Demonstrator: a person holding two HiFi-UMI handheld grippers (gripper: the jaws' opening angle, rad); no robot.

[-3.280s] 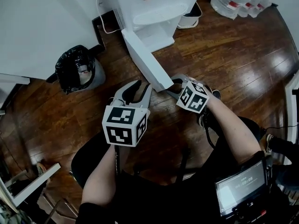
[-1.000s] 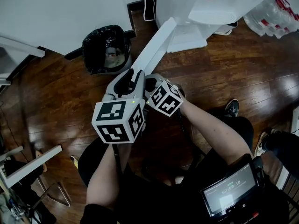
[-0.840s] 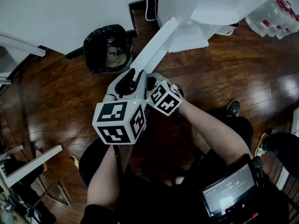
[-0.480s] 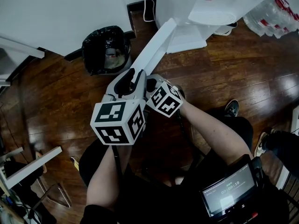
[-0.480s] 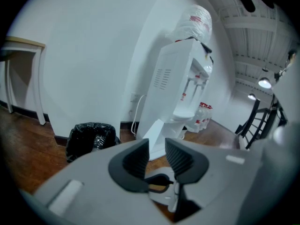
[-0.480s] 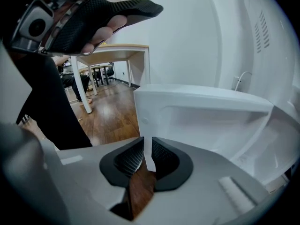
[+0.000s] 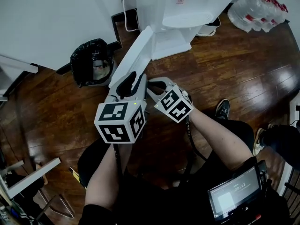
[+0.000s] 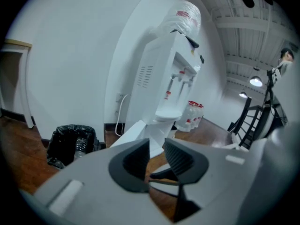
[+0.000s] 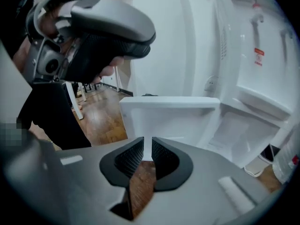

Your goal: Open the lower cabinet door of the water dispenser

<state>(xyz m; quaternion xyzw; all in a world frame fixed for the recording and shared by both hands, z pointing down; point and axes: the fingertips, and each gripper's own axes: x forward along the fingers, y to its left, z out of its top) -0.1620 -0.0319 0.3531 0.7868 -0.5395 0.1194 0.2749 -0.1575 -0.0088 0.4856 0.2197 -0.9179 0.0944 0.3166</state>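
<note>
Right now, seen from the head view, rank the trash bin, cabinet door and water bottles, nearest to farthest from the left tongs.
1. Cabinet door, right beside the left tongs.
2. Trash bin, off to the left.
3. Water bottles, far upper right.

At 6 o'clock the left gripper [image 8: 156, 145] fills the lower frame, its dark pads [image 8: 133, 163] slightly apart with nothing between them. Beyond the gap, the lower cabinet door [image 8: 136, 132] stands swung out from the white water dispenser [image 8: 161, 78], which rises through the centre to an upturned bottle [image 8: 185, 15] at 12 o'clock. A black-lined bin [image 8: 70, 142] sits on the wooden floor [image 8: 18, 144] at 8 o'clock. Packed water bottles [image 8: 193, 114] stand just right of centre, with a dark railing [image 8: 255, 121] at 3 o'clock.
</note>
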